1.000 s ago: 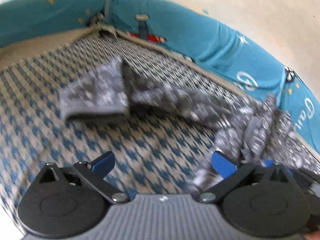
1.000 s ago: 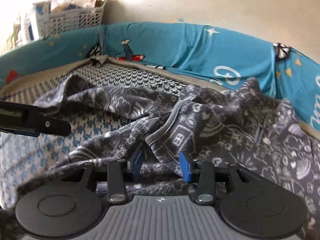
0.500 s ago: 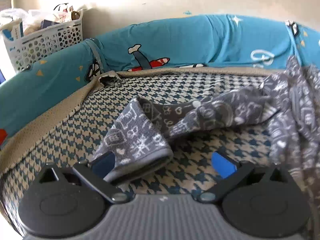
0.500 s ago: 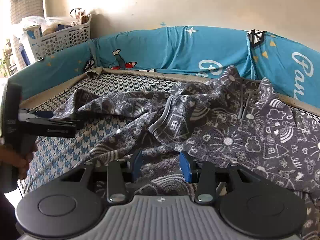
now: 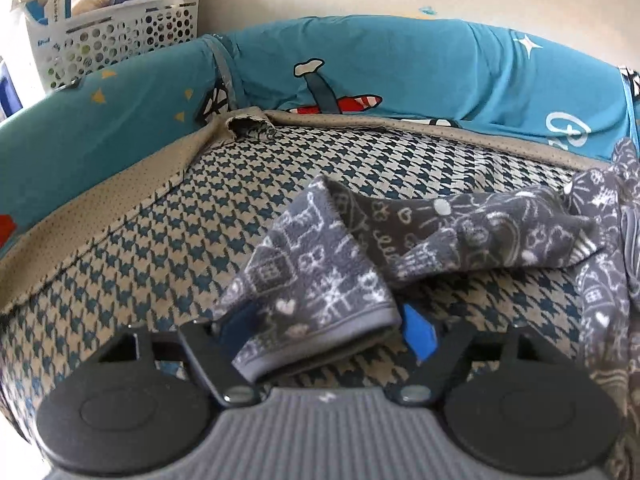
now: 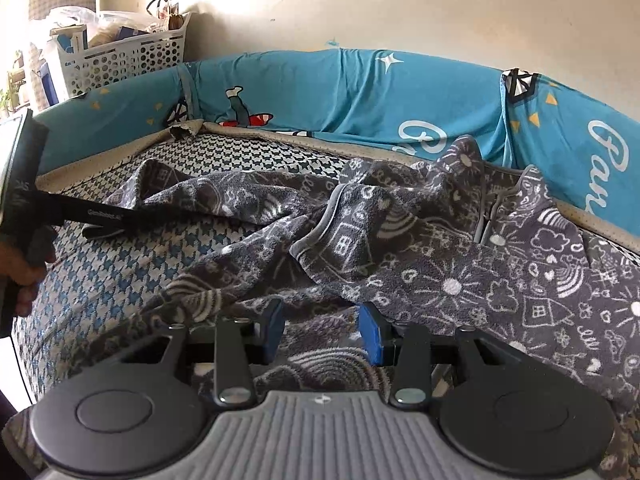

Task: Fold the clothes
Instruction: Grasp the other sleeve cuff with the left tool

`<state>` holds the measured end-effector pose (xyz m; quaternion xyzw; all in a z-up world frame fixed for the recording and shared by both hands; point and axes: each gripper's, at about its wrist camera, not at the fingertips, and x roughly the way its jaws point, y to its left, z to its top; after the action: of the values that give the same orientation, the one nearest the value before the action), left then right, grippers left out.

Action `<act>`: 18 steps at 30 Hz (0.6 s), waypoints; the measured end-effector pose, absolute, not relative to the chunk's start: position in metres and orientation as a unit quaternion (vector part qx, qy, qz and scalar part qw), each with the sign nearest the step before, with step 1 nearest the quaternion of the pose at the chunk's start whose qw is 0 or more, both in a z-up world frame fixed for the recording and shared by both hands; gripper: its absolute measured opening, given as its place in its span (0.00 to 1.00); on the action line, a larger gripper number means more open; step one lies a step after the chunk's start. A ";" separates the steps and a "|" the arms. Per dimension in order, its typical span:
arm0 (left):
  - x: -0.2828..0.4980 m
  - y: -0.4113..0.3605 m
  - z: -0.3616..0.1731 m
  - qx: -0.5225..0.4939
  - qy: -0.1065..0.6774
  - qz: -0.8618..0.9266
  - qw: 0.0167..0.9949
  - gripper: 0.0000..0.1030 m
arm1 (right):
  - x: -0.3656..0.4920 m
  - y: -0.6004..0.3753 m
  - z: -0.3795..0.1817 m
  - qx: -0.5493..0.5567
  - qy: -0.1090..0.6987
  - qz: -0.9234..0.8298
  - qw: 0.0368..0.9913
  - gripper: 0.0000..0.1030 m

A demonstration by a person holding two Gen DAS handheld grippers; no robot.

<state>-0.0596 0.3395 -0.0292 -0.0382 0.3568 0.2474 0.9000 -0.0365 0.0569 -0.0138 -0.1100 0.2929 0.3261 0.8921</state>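
The grey fleece garment (image 6: 460, 264), printed with white doodles of houses, hearts and clouds, lies rumpled across the houndstooth mattress (image 5: 168, 248), most of it heaped toward the right side near the blue padded bumper (image 5: 400, 64); one sleeve (image 5: 320, 280) stretches out leftward over the mattress, its banded cuff (image 5: 320, 344) nearest the left tool (image 5: 324, 330); that tool's jaws are closing with the cuff lying between the blue pads (image 5: 418, 330), which seem not yet to press on it, though the left pad is half hidden under the fabric; the right tool (image 6: 320, 330) stands narrowly parted low over the body of the garment, fleece bunched in the gap, and I cannot tell whether its pads actually pinch it; from the right wrist view a hand (image 6: 22, 276) at the left edge holds the other tool's handle; beyond the bumper a white perforated basket (image 5: 120, 36) full of oddments stands against the cream wall (image 6: 400, 8).
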 end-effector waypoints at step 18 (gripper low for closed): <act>-0.063 0.424 -0.010 -0.101 0.283 0.408 0.862 0.98 | -0.035 0.062 -0.022 -0.125 0.299 0.327 0.888 0.38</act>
<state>-0.0634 0.4237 -0.0104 -0.1005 0.2832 0.4082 0.8620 -0.0350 0.0619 -0.0225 -0.1245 0.2988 0.3270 0.8879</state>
